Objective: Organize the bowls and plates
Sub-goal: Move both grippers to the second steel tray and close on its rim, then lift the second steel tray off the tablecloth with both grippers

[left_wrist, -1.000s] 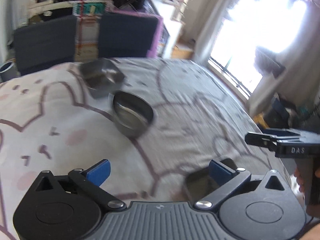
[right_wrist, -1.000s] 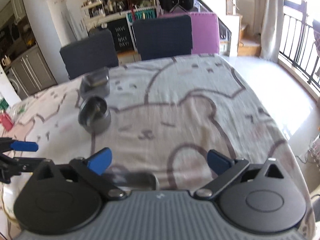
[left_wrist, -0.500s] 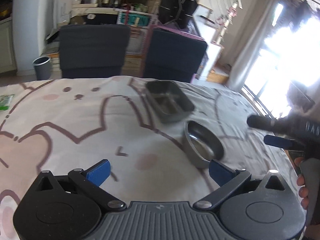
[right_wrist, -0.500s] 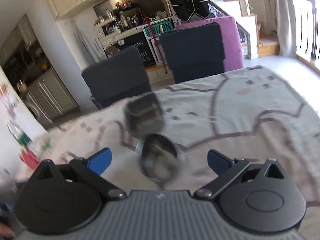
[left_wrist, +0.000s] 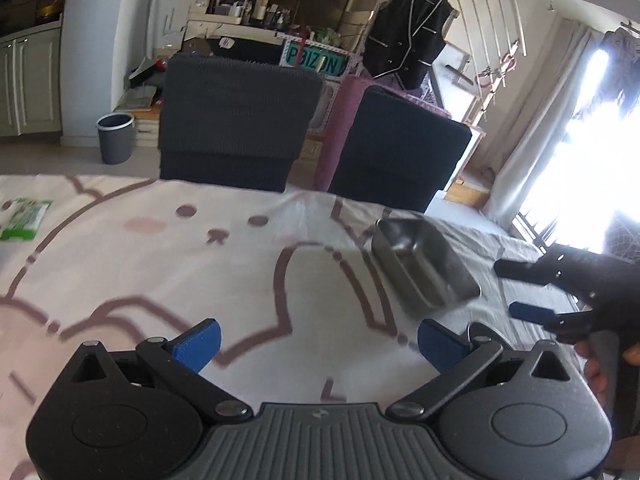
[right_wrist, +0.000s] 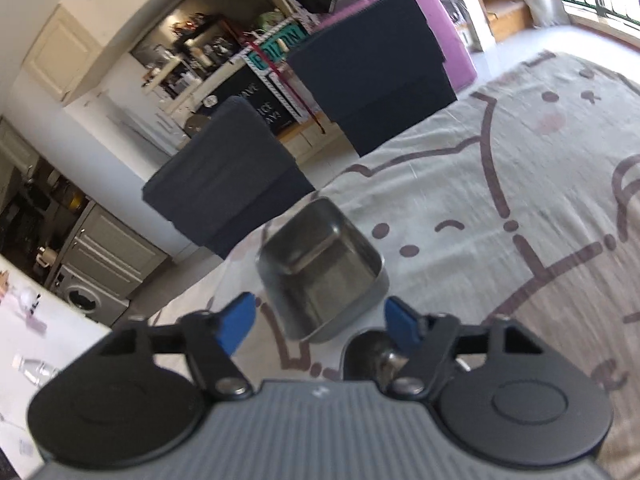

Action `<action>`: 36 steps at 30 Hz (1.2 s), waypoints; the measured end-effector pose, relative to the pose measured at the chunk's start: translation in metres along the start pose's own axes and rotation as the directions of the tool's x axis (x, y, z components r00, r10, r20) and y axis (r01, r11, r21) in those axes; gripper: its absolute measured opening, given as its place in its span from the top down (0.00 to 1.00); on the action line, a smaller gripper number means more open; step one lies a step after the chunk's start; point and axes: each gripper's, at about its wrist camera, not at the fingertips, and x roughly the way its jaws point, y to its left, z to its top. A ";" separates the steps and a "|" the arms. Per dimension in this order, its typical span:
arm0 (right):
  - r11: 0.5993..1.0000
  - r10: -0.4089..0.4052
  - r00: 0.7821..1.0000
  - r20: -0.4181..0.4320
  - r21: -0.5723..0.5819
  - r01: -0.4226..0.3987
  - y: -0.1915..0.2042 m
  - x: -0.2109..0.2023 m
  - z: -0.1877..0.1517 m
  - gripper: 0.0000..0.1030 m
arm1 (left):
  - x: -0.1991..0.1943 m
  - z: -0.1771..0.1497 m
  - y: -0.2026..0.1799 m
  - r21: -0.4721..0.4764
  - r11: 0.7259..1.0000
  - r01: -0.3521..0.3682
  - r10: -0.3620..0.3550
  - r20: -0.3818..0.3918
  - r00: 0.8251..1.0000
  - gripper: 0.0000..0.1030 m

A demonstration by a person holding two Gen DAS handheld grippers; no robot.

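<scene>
A square steel dish (left_wrist: pixel 424 268) sits on the patterned tablecloth, right of centre in the left wrist view. In the right wrist view the square dish (right_wrist: pixel 322 276) lies just beyond my open right gripper (right_wrist: pixel 320 320). A round steel bowl (right_wrist: pixel 370 354) sits right under the right gripper's right finger, mostly hidden; only its rim (left_wrist: pixel 478 330) peeks behind the left gripper's right finger. My left gripper (left_wrist: pixel 318 342) is open and empty over bare cloth. The right gripper (left_wrist: pixel 532 292) shows at the right of the left wrist view, open, beside the square dish.
Two dark chairs (left_wrist: pixel 236 120) stand at the table's far edge, with a purple chair (right_wrist: pixel 448 28) behind. A green packet (left_wrist: pixel 24 218) lies at the table's far left. A grey bin (left_wrist: pixel 115 138) stands on the floor. Bright window at the right.
Both grippers have swung left and forward. The right gripper has closed in on the round bowl and square dish, which now lie right at its fingers. The dishes have not moved.
</scene>
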 end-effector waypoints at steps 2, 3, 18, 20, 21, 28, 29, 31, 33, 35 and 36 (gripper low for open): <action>1.000 -0.011 1.000 -0.009 -0.007 0.011 0.001 0.009 0.000 0.33 | 0.009 0.004 -0.002 0.013 1.000 0.008 -0.009 0.006 1.000 0.00; 1.000 -0.017 1.000 -0.021 -0.013 0.016 0.004 0.015 0.001 0.38 | 0.013 0.005 -0.003 0.019 1.000 0.015 -0.015 0.008 1.000 0.00; 0.988 -0.122 0.989 -0.084 -0.110 0.112 0.020 0.069 -0.016 0.64 | 0.039 0.000 0.027 -0.027 1.000 0.008 -0.009 -0.039 0.999 0.00; 0.988 -0.105 0.990 -0.096 -0.127 0.092 0.021 0.069 -0.016 0.67 | 0.037 0.002 0.032 -0.047 0.999 0.004 -0.005 -0.031 1.000 0.00; 0.988 -0.096 0.990 -0.100 -0.132 0.083 0.021 0.069 -0.016 0.71 | 0.036 0.002 0.035 -0.059 0.998 0.003 -0.005 -0.027 1.000 0.00; 0.980 -0.021 0.984 -0.177 -0.196 -0.014 0.035 0.073 -0.020 0.84 | 0.028 0.008 0.044 -0.110 0.994 0.015 -0.015 -0.004 1.000 0.00; 0.976 -0.009 0.981 -0.196 -0.217 -0.034 0.040 0.074 -0.022 0.84 | 0.026 0.008 0.045 -0.114 0.993 0.015 -0.014 0.007 1.000 0.00; 0.965 0.020 0.971 -0.240 -0.250 -0.082 0.047 0.076 -0.026 0.86 | 0.024 0.009 0.047 -0.125 0.992 0.015 -0.012 0.026 1.000 0.01; 0.948 0.055 0.952 -0.300 -0.283 -0.144 0.056 0.077 -0.031 0.86 | 0.024 0.009 0.050 -0.140 0.990 0.009 -0.005 0.034 0.999 0.02; 0.929 0.079 0.935 -0.347 -0.315 -0.196 0.065 0.078 -0.034 0.87 | 0.024 0.009 0.055 -0.156 0.988 0.001 0.004 0.035 0.999 0.09; 0.920 0.087 0.929 -0.360 -0.329 -0.214 0.069 0.077 -0.035 0.88 | 0.024 0.009 0.057 -0.165 0.986 -0.003 0.009 0.036 0.999 0.11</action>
